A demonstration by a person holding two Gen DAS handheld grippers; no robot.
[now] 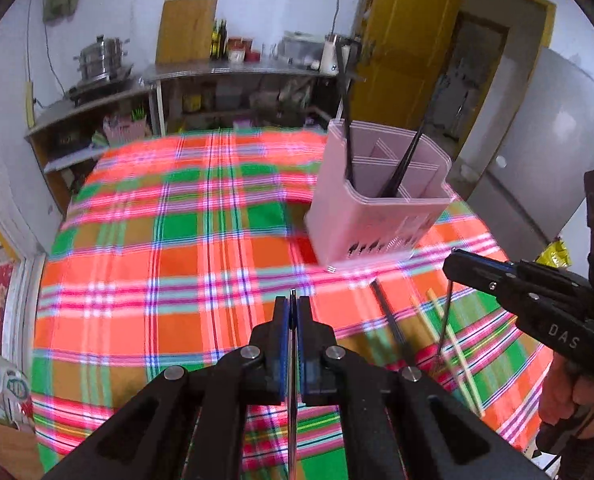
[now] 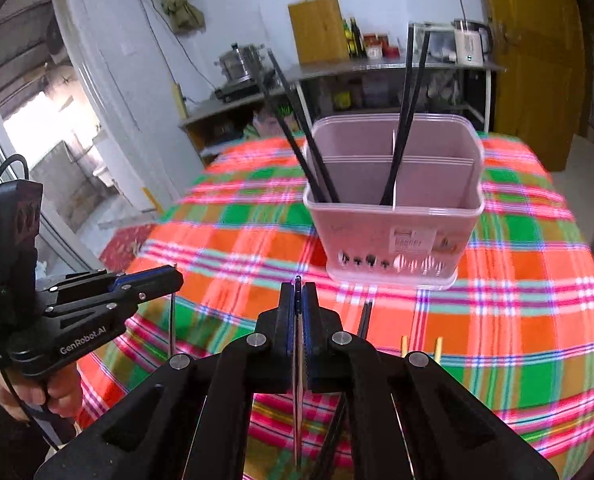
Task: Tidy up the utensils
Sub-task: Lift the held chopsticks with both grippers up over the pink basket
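A pink utensil holder (image 1: 377,216) (image 2: 393,232) stands on the plaid tablecloth, with black chopsticks (image 2: 405,120) upright in its compartments. My left gripper (image 1: 293,300) (image 2: 173,276) is shut on a thin metal chopstick (image 1: 293,360) that hangs down from its pads above the cloth. To its right, my right gripper (image 2: 298,286) (image 1: 449,264) is shut on a second thin metal chopstick (image 2: 298,380) (image 1: 443,320). Both grippers hover in front of the holder, apart from it. A black chopstick (image 1: 389,320) (image 2: 365,318) and pale yellow chopsticks (image 1: 453,344) (image 2: 439,346) lie on the cloth between them.
The round table's cloth (image 1: 177,240) drops off at the near and side edges. Behind it stand a metal shelf (image 1: 217,72) with pots and bottles, a yellow door (image 1: 409,40) and a grey fridge (image 1: 545,140). A hand (image 2: 57,396) holds the left gripper's handle.
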